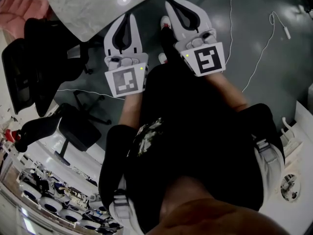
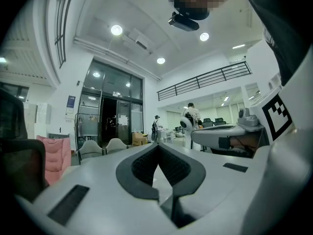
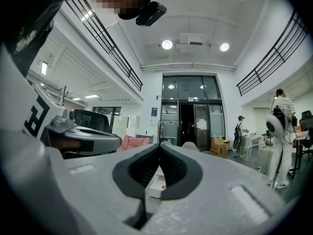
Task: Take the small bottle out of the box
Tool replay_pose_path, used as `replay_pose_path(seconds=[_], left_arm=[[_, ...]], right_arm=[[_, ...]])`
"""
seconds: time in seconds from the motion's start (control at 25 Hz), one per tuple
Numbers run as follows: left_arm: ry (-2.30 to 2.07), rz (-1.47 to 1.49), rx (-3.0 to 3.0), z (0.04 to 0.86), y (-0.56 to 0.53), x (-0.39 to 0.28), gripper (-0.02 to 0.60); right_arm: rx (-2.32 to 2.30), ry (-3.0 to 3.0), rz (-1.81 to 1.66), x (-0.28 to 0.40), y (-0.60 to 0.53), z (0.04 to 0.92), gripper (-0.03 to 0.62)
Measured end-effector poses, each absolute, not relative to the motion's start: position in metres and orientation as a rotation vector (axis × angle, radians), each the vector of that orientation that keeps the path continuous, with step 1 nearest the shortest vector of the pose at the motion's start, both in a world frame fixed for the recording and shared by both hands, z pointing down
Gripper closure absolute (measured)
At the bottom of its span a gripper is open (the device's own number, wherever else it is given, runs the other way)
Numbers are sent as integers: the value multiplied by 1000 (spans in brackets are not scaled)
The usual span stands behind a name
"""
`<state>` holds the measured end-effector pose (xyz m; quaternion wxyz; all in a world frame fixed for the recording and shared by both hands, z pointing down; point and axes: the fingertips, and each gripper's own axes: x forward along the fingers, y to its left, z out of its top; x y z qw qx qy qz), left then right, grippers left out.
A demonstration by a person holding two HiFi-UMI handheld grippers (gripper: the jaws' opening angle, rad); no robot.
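No small bottle shows in any view. My left gripper (image 1: 128, 17) and my right gripper (image 1: 171, 3) are held side by side in front of the person's body, pointing level over the grey floor. Each pair of jaws meets at the tip with nothing between them. In the left gripper view the left gripper (image 2: 157, 146) faces a hall with glass doors. In the right gripper view, the hollow behind the tips of the right gripper (image 3: 160, 146) frames a white box-like thing (image 3: 157, 181); I cannot tell what it is.
A white table (image 1: 88, 9) edge lies ahead at the top left. Black office chairs (image 1: 46, 58) stand to the left, with a pink seat (image 2: 56, 155) beyond. A white cable (image 1: 259, 58) trails over the floor at right. People (image 3: 279, 126) stand far off.
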<state>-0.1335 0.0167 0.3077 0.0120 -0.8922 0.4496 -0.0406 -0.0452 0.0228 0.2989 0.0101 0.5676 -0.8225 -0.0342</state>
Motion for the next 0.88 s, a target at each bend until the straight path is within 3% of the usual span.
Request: replay_pose_path(seconds=[0.88], left_arm=[[1231,-196,-2841,325,-107,-97,569]], right_arm=[[1751,-2513,-112,-24,-106,318,599]])
